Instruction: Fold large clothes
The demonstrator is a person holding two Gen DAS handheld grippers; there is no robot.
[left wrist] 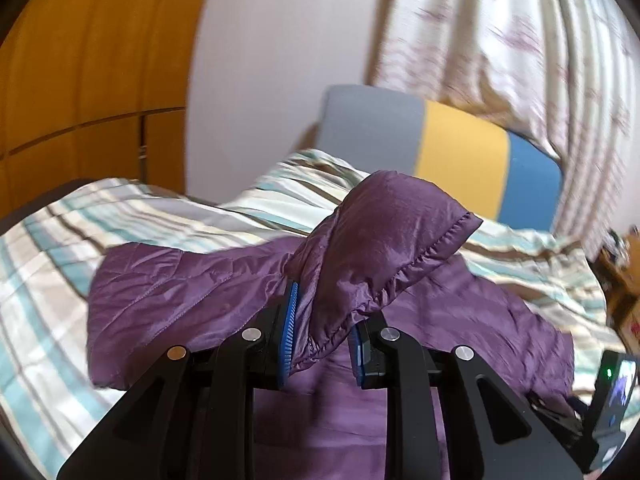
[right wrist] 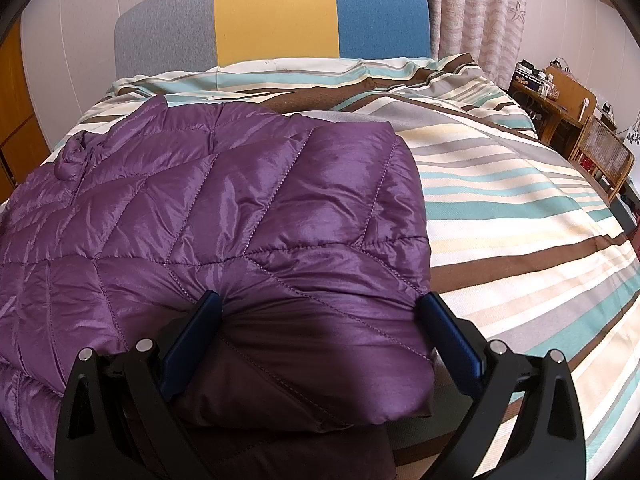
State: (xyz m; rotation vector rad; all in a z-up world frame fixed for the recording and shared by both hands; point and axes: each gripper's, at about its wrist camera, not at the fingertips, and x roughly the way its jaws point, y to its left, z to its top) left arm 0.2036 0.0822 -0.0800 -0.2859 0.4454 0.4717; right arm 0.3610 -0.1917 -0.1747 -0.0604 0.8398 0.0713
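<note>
A purple quilted puffer jacket (right wrist: 224, 216) lies on the striped bed cover. In the left wrist view my left gripper (left wrist: 322, 328) is shut on a sleeve cuff of the jacket (left wrist: 384, 248) and holds it lifted above the rest of the jacket (left wrist: 180, 292). In the right wrist view my right gripper (right wrist: 320, 320) is open, its blue-padded fingers (right wrist: 196, 332) standing either side of the folded jacket's near right corner. The jaws straddle the fabric without pinching it.
The striped bed cover (right wrist: 500, 200) spreads right of the jacket. A grey, yellow and blue headboard (right wrist: 276, 20) stands at the far end. Wooden chairs and a cluttered desk (right wrist: 568, 108) stand at the right. An orange wardrobe (left wrist: 80, 80) stands at the left.
</note>
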